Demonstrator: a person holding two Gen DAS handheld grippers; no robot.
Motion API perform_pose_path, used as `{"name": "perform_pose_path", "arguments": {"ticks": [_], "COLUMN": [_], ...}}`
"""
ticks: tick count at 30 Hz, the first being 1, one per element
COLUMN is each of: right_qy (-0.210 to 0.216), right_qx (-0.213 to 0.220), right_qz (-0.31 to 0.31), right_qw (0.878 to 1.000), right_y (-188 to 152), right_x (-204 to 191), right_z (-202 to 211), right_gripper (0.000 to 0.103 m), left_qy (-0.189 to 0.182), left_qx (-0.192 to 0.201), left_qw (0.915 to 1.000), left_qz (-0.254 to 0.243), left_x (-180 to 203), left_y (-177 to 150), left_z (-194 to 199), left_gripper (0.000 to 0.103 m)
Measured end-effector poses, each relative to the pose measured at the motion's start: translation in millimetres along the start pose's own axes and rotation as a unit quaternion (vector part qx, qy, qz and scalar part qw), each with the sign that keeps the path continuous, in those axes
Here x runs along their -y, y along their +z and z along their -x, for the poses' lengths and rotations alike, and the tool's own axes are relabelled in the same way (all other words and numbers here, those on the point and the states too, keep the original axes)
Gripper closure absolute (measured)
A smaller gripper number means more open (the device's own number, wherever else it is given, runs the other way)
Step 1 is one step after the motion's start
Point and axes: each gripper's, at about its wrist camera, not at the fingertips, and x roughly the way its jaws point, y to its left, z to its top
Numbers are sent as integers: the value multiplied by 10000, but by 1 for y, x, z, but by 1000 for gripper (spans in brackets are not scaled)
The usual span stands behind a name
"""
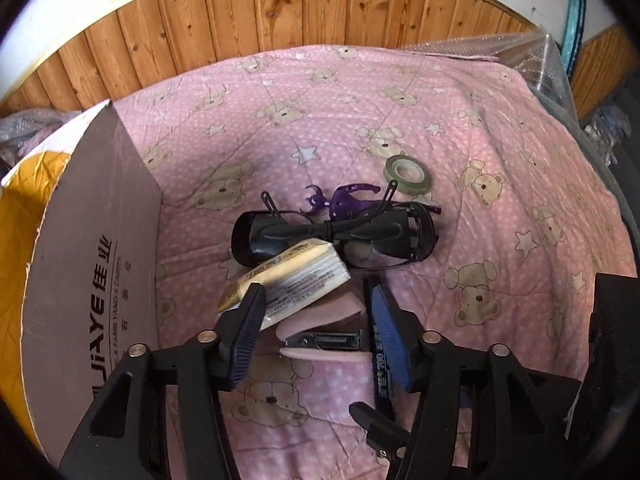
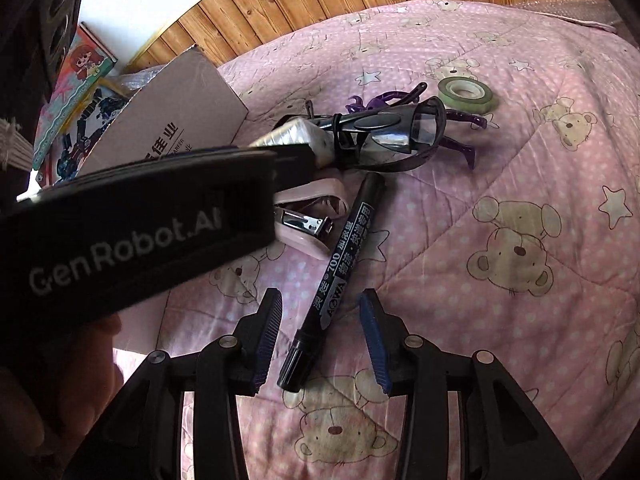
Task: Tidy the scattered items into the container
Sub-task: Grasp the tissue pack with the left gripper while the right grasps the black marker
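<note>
Cardboard box (image 1: 100, 264): it stands at the left on the pink quilt (image 1: 500, 184); you load everything into it.
Tissue pack (image 1: 296, 276): soft, light; lies just right of the box; take it across its flat faces.
Stapler (image 1: 320, 344): pink, rigid, hinged; grip both halves together.
Left fingers (image 1: 248, 332): released wide, straddling the stapler without touching.
Marker (image 2: 336, 280): slick, rolls; pinch mid-barrel.
Right fingers (image 2: 376, 344): parted either side of it, clear of the barrel.
</note>
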Motion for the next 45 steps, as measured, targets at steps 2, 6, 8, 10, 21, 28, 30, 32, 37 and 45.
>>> {"name": "perform_pose_path", "arguments": {"ticks": [2,6,8,10,21,28,30,32,37,45], "right_qy": [-11,-50,-90,-238,-245,-213,-217,-188,-264,-159], "right_qx": [34,85,78,42,-8,18,18,15,8,-5], "right_qz": [64,151,177,200,91,117,116,89,191,-144], "right_qw": [10000,9998,9998,9995,9997,9997,9997,9998,9995,9998], "right_y": [2,2,2,3,1,-2,-3,-3,-10,-15], "right_x": [-1,-3,-3,-2,3,1,1,2,5,20], "right_z": [-1,-1,0,0,4,6,6,7,12,16], "right_gripper": [60,61,64,75,75,69,69,69,69,86], "left_qy": [288,135,-137,-159,-297,-505,-327,-188,-402,-510], "left_qx": [116,182,211,276,75,5,-58,-115,-145,110], "left_qw": [9994,9993,9978,9972,9926,9923,9926,9929,9916,9941], "left_qz": [-174,297,616,674,1175,1130,1165,1170,1218,955], "left_x": [4,-11,-23,-27,-39,-26,-25,-27,-36,-29], "left_y": [5,19,21,20,-4,4,5,5,3,3], "left_z": [-5,-9,-5,1,-3,-16,-23,-27,-30,-13], "left_gripper": [38,38,38,38,38,38,38,38,37,76]}}
